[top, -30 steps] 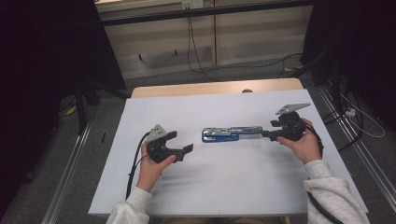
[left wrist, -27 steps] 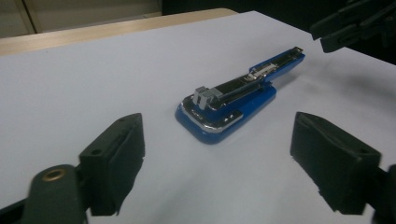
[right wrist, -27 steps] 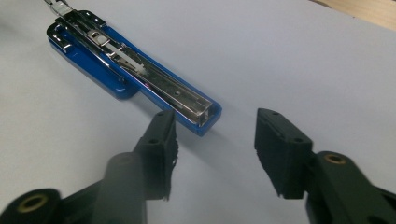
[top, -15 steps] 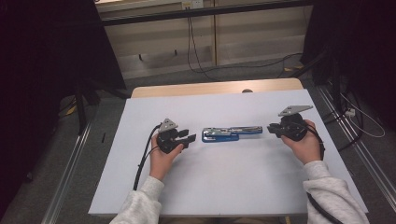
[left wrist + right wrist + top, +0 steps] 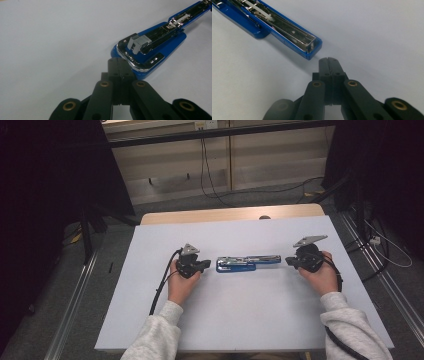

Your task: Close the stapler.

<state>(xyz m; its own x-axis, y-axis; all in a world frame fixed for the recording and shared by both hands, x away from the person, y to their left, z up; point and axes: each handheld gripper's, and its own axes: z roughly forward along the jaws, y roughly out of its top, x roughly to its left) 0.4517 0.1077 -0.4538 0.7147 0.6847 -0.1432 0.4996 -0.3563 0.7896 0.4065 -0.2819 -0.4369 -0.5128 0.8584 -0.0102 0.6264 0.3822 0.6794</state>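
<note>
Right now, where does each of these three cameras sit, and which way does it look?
High view: above the person's side, looking forward and down on the table; both forearms, left gripper, right gripper.
Left gripper view: rides that gripper, shut jaws at the stapler's wide end.
Right gripper view: rides that gripper, shut jaws near the narrow end.
All three share the stapler.

No readable text

The blue stapler (image 5: 152,47) carries no legible label, brand or number; neither does the white table (image 5: 250,320).
</note>
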